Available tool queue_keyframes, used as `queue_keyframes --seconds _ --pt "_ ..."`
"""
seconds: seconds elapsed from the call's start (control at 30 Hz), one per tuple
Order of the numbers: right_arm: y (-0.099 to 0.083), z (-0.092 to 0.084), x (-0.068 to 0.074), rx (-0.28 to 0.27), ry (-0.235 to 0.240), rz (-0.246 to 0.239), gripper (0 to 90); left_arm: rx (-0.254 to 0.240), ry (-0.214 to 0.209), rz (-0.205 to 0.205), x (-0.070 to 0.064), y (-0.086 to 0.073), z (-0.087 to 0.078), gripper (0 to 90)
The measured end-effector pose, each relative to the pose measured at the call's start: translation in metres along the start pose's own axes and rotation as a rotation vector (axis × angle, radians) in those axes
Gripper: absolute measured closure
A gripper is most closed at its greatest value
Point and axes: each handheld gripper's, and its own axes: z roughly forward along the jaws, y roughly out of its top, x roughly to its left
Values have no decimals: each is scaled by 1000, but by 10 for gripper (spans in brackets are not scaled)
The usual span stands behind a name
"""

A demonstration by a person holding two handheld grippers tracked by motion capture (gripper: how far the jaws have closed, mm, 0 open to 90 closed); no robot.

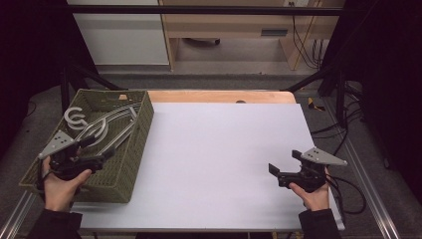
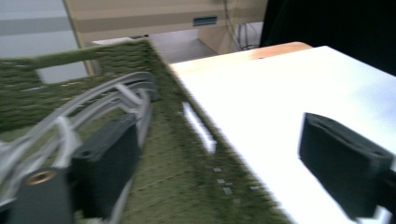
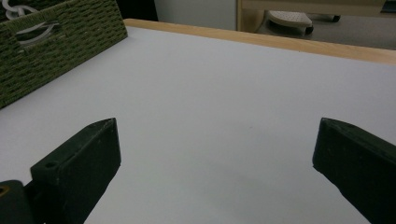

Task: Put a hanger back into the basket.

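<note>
Green woven basket (image 1: 133, 149) holds grey hangers (image 1: 107, 130); left tongs (image 1: 103, 151) straddle rim.

Both grippers, left gripper (image 1: 94, 149) & right gripper (image 1: 283, 172): black bodies w/ grey three-cornered top plates, black cable off right; dark sleeves (image 1: 316, 224).

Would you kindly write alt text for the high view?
A person's left gripper reaches, open, into a green woven basket of grey hangers at the table's left; the right gripper rests open on the white tabletop.
</note>
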Motion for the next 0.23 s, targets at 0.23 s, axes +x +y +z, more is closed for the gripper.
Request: queue_keyframes --seconds 0.23 --pt "-1 -3 -2 -18 6 2 13 14 -69 15 -24 -11 14 69"
